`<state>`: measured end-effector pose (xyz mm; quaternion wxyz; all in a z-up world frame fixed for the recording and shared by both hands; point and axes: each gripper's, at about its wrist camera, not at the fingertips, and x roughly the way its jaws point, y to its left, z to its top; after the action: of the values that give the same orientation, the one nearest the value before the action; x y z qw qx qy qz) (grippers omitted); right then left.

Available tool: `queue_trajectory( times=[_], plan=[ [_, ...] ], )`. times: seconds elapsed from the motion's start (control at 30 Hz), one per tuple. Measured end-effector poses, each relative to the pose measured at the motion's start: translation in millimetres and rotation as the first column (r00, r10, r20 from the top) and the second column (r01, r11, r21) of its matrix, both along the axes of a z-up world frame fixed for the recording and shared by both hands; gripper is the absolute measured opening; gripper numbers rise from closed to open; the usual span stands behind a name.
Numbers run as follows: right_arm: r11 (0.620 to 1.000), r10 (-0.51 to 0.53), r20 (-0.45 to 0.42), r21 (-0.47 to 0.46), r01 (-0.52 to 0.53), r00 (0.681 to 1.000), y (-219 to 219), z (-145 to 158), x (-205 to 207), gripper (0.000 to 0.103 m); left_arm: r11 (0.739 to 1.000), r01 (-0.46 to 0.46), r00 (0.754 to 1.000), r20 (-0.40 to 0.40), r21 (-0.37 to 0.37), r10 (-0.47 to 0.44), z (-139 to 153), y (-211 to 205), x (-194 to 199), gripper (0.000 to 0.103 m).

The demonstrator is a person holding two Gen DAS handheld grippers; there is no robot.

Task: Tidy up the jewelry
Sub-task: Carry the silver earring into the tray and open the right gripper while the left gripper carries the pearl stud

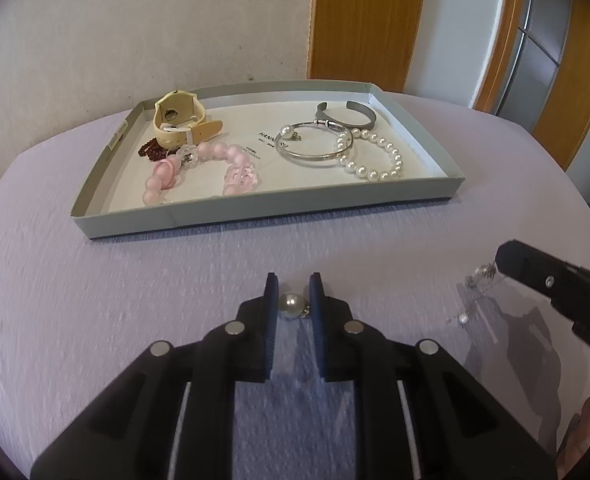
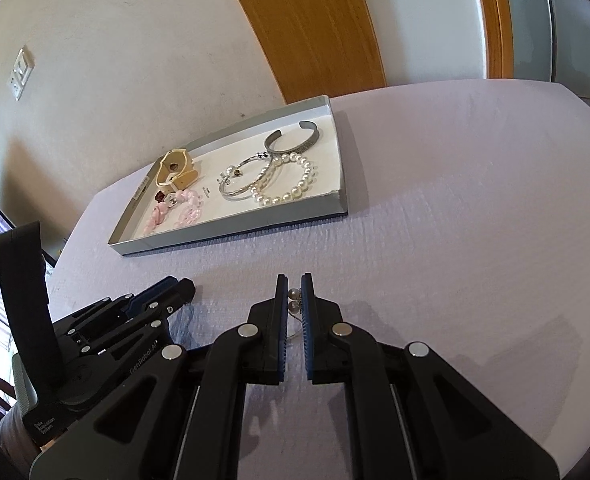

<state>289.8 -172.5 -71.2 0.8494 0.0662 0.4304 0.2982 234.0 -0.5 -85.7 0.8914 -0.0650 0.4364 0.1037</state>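
Risk was slipping: my left gripper [image 1: 293, 292] stood apart around a pearl earring [image 1: 289, 306], my right gripper [image 2: 293, 294] clamped another pearl piece [image 2: 293, 299]; tray [image 1: 255, 216] at twelve o'clock.

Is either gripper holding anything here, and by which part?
Left gripper brackets a pearl earring; contact cannot be told. Right gripper pinches a pearl piece at the pearls, its chain dangling.

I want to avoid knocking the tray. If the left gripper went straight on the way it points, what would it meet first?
The pearl earring already sits between the fingers of the left gripper. Beyond it lies bare tablecloth, then probably the near wall of the grey tray, though depth is unclear.
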Motion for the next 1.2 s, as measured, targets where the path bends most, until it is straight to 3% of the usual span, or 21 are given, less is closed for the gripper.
queue_trajectory(
  times=[0.27, 0.87, 1.2],
  plan=[
    [1.0, 0.02, 0.036, 0.019, -0.021, 0.999, 3.6, 17.4, -8.6, 0.007, 1.0, -0.001, 1.0, 0.01, -0.005, 0.001, 8.9, 12.0, -13.9, 0.016],
    [0.996, 0.04, 0.209, 0.064, -0.055, 0.977, 42.1, 100.8, 5.1, 0.007, 0.999, -0.032, 0.993, 0.117, -0.018, 0.033, 90.4, 68.2, -39.3, 0.016],
    [0.997, 0.061, 0.239, 0.026, -0.069, 0.969, 87.4, 97.9, 45.0, 0.007, 0.998, -0.032, 0.991, 0.127, -0.047, 0.038, 98.3, 102.1, -14.0, 0.016]
  ],
)
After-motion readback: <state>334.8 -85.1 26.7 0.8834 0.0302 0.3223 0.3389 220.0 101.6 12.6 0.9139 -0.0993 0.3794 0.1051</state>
